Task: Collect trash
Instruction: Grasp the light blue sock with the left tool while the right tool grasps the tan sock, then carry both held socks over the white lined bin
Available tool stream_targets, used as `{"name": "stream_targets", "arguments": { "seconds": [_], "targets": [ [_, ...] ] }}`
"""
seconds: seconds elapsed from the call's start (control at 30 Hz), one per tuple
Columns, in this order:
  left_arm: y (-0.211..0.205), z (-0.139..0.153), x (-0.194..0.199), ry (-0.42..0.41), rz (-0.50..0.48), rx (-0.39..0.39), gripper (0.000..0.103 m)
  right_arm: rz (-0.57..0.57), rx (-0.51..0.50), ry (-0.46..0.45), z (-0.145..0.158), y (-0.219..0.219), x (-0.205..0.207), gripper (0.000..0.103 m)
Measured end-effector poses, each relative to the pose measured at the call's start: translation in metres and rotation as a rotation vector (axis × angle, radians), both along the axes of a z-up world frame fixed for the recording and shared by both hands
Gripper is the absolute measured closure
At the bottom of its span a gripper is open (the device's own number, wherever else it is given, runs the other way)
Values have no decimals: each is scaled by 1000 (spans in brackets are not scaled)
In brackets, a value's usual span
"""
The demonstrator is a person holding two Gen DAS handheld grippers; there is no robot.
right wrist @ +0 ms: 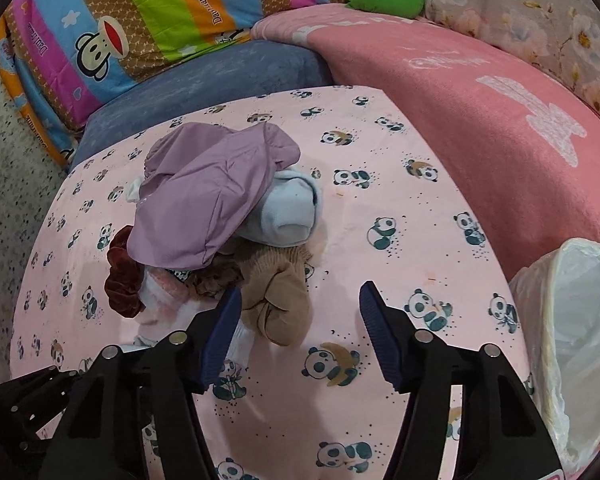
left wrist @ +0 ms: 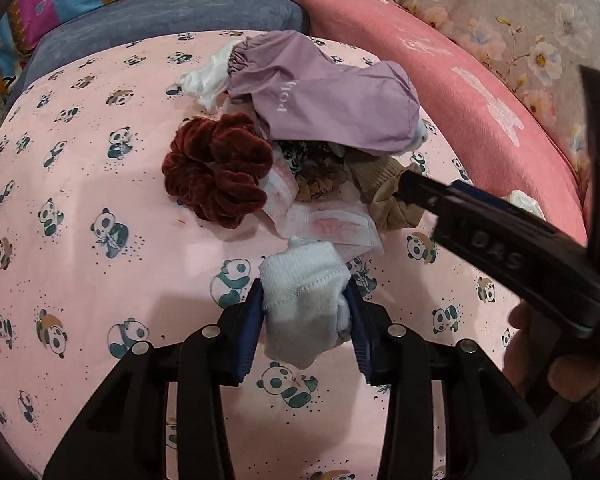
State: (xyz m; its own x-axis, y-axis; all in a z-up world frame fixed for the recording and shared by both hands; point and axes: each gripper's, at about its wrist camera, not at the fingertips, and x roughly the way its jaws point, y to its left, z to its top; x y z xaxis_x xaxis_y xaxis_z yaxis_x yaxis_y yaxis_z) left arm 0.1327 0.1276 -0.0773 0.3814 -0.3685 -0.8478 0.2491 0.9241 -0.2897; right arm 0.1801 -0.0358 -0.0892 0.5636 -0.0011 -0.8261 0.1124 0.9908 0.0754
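Beside the lined bin, right tongs are hanging released w/ tan sock between; left tongs are clenching white sock.

A white sock is clamped between the blue pads of the left gripper over a pink panda-print sheet

A heap of small items is seen just beyond the sock: a dark red velvet scrunchie, a lilac fabric pouch with crumpled white tissue at its gathered end, a pink-and-white wrapper touching the sock, a brown scrunchie and a tan stocking. The tan stocking is met by the tip of the right gripper, which enters from the right with a hand on its handle. A pink blanket and a blue cushion are seen behind
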Motion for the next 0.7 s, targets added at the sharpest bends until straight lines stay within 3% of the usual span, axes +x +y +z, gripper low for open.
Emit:
{"name": "stream_targets", "arguments": {
  "seconds": [0.03,0.1,0.2,0.43,0.7],
  "targets": [
    [1,2,0,-6,4,8,65,6,-1,9,-4,2,3,54],
    [1,4,1,-18,9,28,65,18,8,32,-12,5,7,73],
    [3,11,-1,-41,13,58,65,27,29,54,-20,6,6,88],
    [-10,30,-6,-95,-3,80,65,25,56,23,-7,-2,-27,93],
    [-55,60,-14,-170,-83,78,65,-50,52,-76,43,-44,-74,93]
  ]
}}
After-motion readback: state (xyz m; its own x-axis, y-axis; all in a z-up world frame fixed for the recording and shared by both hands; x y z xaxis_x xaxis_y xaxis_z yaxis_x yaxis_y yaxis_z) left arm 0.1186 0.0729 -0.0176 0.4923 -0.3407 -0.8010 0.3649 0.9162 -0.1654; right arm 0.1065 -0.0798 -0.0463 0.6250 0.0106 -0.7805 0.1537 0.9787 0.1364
